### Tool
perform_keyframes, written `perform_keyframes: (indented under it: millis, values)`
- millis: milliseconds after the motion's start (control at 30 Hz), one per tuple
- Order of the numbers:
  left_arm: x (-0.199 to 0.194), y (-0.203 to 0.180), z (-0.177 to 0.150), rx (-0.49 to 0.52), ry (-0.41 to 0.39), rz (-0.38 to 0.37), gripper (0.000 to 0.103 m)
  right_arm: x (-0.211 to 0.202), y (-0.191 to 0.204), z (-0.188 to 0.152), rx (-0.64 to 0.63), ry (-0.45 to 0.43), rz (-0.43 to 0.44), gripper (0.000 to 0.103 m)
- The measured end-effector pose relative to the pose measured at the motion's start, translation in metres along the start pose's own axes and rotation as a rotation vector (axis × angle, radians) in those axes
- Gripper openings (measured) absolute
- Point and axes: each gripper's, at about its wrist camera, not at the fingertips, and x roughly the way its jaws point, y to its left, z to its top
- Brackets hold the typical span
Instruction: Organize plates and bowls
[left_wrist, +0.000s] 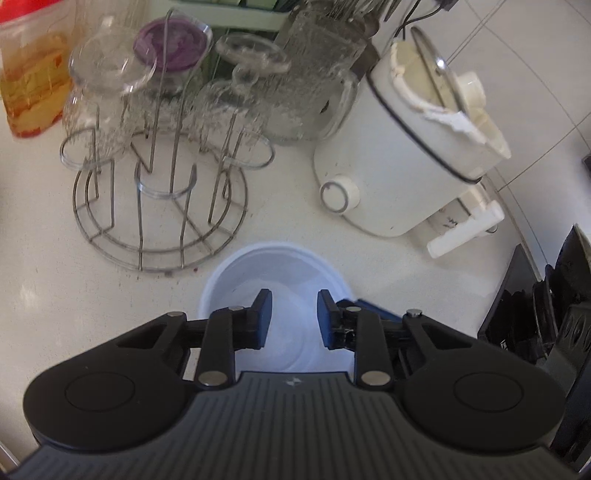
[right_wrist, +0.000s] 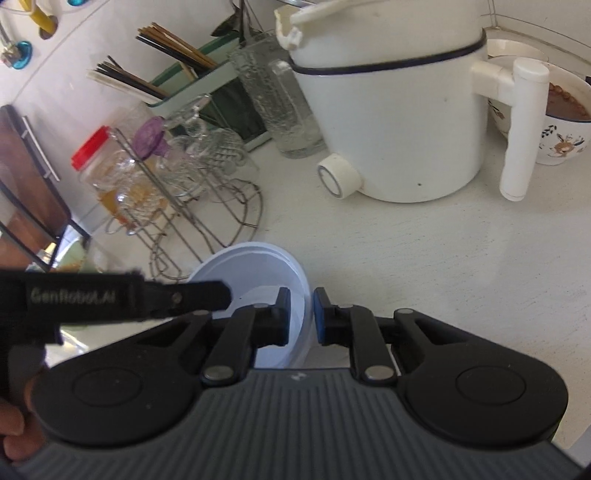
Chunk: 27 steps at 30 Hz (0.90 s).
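The right gripper (right_wrist: 300, 315) pinches the bowl (right_wrist: 255, 269) wall; the left gripper (left_wrist: 294, 317), jaws narrow, sits over the bowl, grip unclear, near the rack (left_wrist: 159, 221).

The table (right_wrist: 424, 251) is a white, lightly speckled surface running up to a tiled wall. On it rests a pale plastic bowl (left_wrist: 280, 266), just beside a round wire glass rack (left_wrist: 159, 229) with upturned glasses hung on its prongs. A white cooker (right_wrist: 391, 122) with a front knob and a side handle stands near the bowl. Between rack and cooker stands a tall textured glass jug (left_wrist: 314, 85). A red-lidded jar (right_wrist: 99, 173) sits behind the rack, and a patterned bowl (right_wrist: 561, 129) with brown contents stands beyond the cooker's handle
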Motion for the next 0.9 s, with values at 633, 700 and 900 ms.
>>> perform_keyframes:
  millis: [633, 700, 900]
  values:
    - [-0.007, 0.031, 0.001, -0.046, 0.005, 0.133, 0.045, 0.006, -0.011, 0.009, 0.015, 0.032, -0.007, 0.008]
    - [0.001, 0.031, 0.0, -0.044, 0.022, 0.122, 0.034, 0.008, -0.012, 0.01, 0.016, 0.035, -0.004, 0.008]
    - [0.003, 0.028, 0.001, -0.043, 0.038, 0.098, 0.031, 0.008, -0.007, 0.015, 0.014, 0.046, -0.001, 0.008]
